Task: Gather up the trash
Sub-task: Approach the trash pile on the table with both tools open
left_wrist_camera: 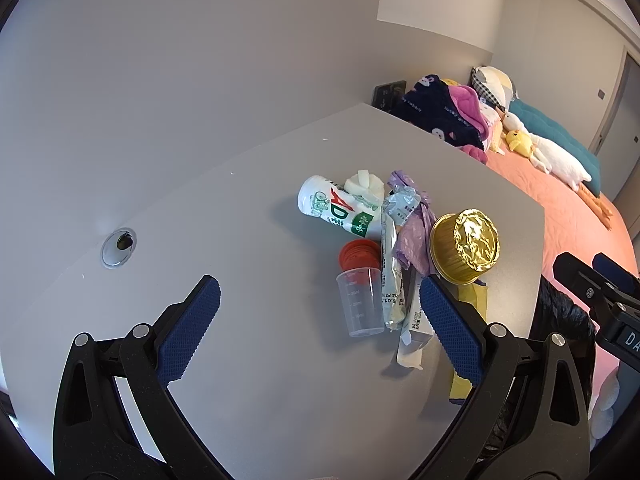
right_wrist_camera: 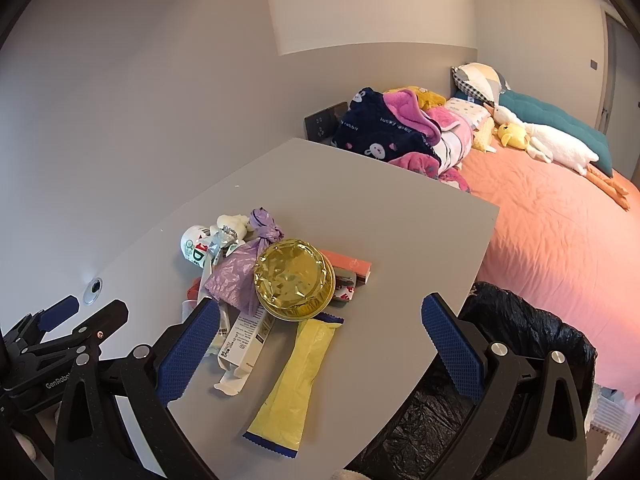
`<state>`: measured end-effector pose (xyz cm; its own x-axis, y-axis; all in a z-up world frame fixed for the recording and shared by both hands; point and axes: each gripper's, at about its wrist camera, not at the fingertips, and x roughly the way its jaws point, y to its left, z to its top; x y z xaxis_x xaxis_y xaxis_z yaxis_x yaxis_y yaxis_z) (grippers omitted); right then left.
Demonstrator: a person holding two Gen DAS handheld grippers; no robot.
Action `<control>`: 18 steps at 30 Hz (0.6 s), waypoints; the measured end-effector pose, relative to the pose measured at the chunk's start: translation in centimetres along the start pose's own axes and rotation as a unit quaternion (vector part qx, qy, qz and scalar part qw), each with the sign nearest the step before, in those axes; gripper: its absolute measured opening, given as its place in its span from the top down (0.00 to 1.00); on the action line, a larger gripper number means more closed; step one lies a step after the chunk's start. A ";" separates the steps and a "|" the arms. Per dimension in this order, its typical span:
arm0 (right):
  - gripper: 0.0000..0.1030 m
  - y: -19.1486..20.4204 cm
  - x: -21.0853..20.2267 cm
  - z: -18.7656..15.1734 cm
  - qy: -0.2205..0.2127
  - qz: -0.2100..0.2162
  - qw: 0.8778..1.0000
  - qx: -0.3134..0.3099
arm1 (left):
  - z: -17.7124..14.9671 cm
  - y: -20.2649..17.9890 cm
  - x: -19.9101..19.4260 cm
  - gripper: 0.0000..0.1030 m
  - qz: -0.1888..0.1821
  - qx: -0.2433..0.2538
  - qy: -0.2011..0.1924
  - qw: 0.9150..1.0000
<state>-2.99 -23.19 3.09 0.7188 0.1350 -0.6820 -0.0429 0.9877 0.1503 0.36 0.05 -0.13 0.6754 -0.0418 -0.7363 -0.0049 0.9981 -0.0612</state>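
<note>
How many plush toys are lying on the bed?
2: a white goose along the teal cushion, and a yellow duck beside its neck. The blanket pile may hide more.

On the grey tabletop (right_wrist_camera: pixel 360 200) a round gold foil cup (right_wrist_camera: pixel 295 280) sits atop the litter pile; a flat yellow sachet (right_wrist_camera: pixel 294 376) lies before it, a crumpled black bin bag (right_wrist_camera: pixel 520 332) off the tabletop's right edge.

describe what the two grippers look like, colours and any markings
Both the left gripper and the right gripper have black plastic frames with silver round bolts. Their fingers carry blue pads with a fine diamond texture. White lettering reading "GenRobo" shows on the left one's body. No cables or sleeves are visible.
</note>
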 end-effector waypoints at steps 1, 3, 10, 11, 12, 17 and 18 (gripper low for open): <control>0.03 0.0 0.0 0.0 0.000 0.000 1.000 0.000 | 0.0 0.0 0.0 0.06 -0.001 0.000 -0.001 1.000; 0.03 0.0 0.0 0.0 0.001 0.000 1.000 0.000 | 0.0 0.0 0.0 0.06 -0.001 0.001 -0.001 1.000; 0.03 -0.1 0.0 0.0 0.001 0.000 1.000 -0.001 | 0.0 -0.1 0.0 0.06 -0.001 0.002 -0.002 1.000; 0.03 -0.1 0.0 0.0 0.001 0.000 1.000 -0.001 | 0.0 -0.1 0.0 0.06 -0.001 0.003 -0.002 1.000; 0.03 -0.1 0.0 0.0 0.001 0.000 1.000 -0.001 | 0.0 -0.1 0.0 0.06 -0.001 0.003 -0.001 1.000; 0.03 -0.2 0.2 -0.3 0.004 0.000 1.000 -0.002 | -0.1 -0.1 0.5 0.06 -0.008 0.003 -0.001 1.000; 0.03 -0.3 0.4 -0.4 0.007 0.002 1.000 -0.003 | -0.2 -0.1 0.7 0.06 -0.008 0.005 -0.001 1.000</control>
<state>-2.96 -23.37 2.53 0.7085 0.1398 -0.6917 -0.0495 0.9876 0.1490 0.72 -0.08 -0.77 0.6772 -0.0574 -0.7335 0.0127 0.9977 -0.0663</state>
